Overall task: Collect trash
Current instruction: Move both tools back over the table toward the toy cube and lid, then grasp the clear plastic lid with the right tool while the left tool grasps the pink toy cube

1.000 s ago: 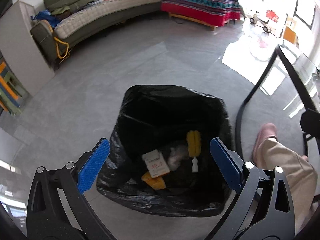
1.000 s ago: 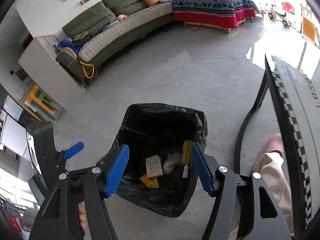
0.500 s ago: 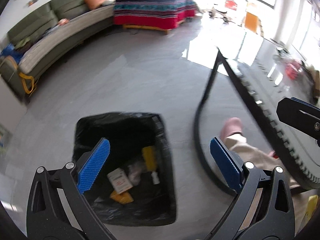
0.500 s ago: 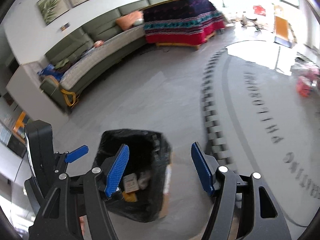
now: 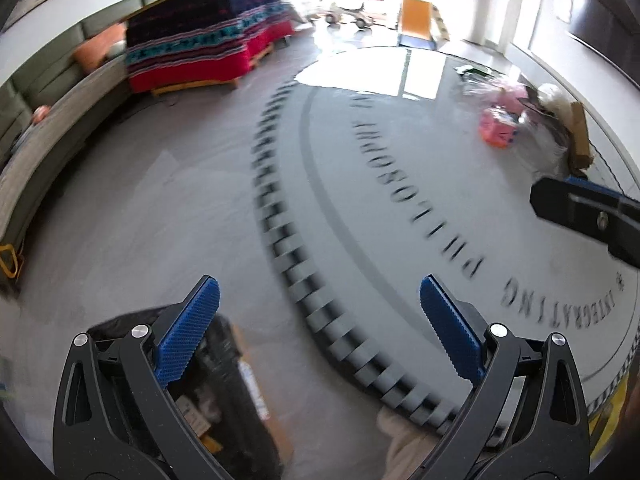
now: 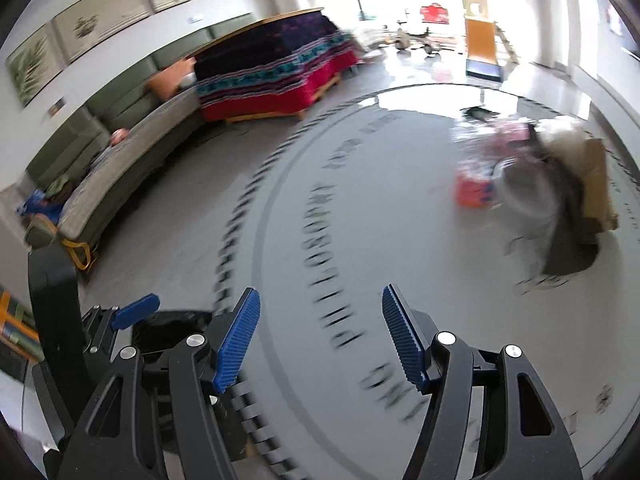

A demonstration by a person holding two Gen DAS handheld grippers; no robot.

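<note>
A pile of trash (image 5: 520,124) with an orange packet, clear wrap and a brown box lies at the far right of a round grey table (image 5: 400,200); the right wrist view shows the trash pile (image 6: 532,184) blurred at right. My left gripper (image 5: 316,330) is open and empty above the table's edge. My right gripper (image 6: 320,338) is open and empty over the printed tabletop (image 6: 360,240). The black-bagged trash bin (image 5: 216,392) stands on the floor at lower left, partly behind my left fingers; the right wrist view shows only a strip of the bin (image 6: 168,328).
A green curved sofa (image 6: 120,152) runs along the far wall, with a bed under a red and dark patterned cover (image 6: 276,72) beside it. Grey floor (image 5: 140,208) lies between sofa and table. An orange board (image 6: 482,40) and a toy trike stand near the bright windows.
Both views have swung right, away from the bin and onto the round table. The bin slid to the lower left. The trash pile on the table has come into view. Both grippers stayed open.
</note>
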